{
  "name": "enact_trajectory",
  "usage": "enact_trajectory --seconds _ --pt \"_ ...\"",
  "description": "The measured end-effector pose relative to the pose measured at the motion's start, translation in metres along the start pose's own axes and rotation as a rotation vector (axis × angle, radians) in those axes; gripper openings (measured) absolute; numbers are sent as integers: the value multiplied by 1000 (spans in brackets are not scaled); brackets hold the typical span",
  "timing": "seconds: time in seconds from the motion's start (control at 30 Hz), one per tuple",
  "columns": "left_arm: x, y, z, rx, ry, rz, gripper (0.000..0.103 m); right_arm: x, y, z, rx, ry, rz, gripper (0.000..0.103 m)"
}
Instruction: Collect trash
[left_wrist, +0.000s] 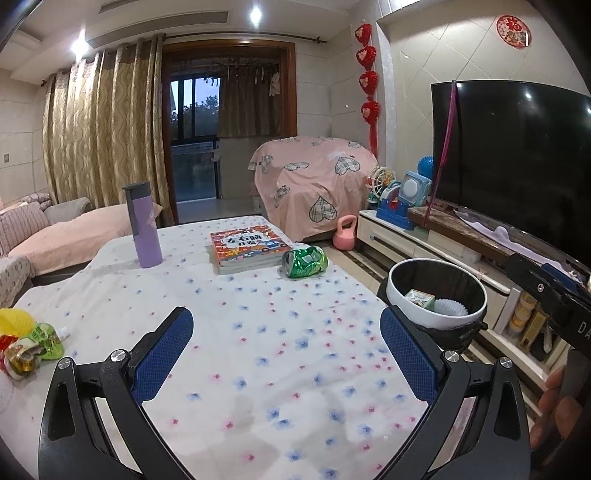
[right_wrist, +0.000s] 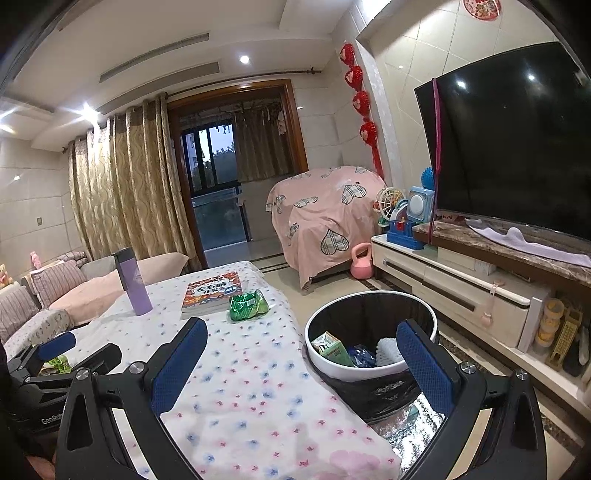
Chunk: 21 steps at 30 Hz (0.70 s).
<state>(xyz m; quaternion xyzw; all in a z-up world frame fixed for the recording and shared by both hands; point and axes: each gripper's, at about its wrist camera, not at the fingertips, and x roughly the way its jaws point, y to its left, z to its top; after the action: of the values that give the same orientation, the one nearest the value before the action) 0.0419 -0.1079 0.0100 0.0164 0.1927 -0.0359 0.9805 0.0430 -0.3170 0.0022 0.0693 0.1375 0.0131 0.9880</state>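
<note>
A crushed green can (left_wrist: 304, 261) lies on the flowered tablecloth (left_wrist: 258, 332) beside a book; it also shows in the right wrist view (right_wrist: 246, 305). Green, red and yellow wrappers (left_wrist: 27, 341) lie at the table's left edge. A white-rimmed trash bin (left_wrist: 437, 295) with a black liner stands right of the table and holds a small carton, a blue wrapper and a white paper cup (right_wrist: 364, 350). My left gripper (left_wrist: 286, 350) is open and empty over the table. My right gripper (right_wrist: 303, 363) is open and empty, spanning the table edge and the bin.
A purple bottle (left_wrist: 143, 225) and a stack of books (left_wrist: 245, 247) stand on the far half of the table. A TV (left_wrist: 517, 147) on a low cabinet runs along the right. A pink kettlebell (left_wrist: 345, 234) sits on the floor. A sofa is at left.
</note>
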Motion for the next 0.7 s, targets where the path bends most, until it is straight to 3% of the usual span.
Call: enact_trajectory --seconds 0.7 --pt "1 -1 1 1 5 -5 103 -1 2 1 0 1 1 103"
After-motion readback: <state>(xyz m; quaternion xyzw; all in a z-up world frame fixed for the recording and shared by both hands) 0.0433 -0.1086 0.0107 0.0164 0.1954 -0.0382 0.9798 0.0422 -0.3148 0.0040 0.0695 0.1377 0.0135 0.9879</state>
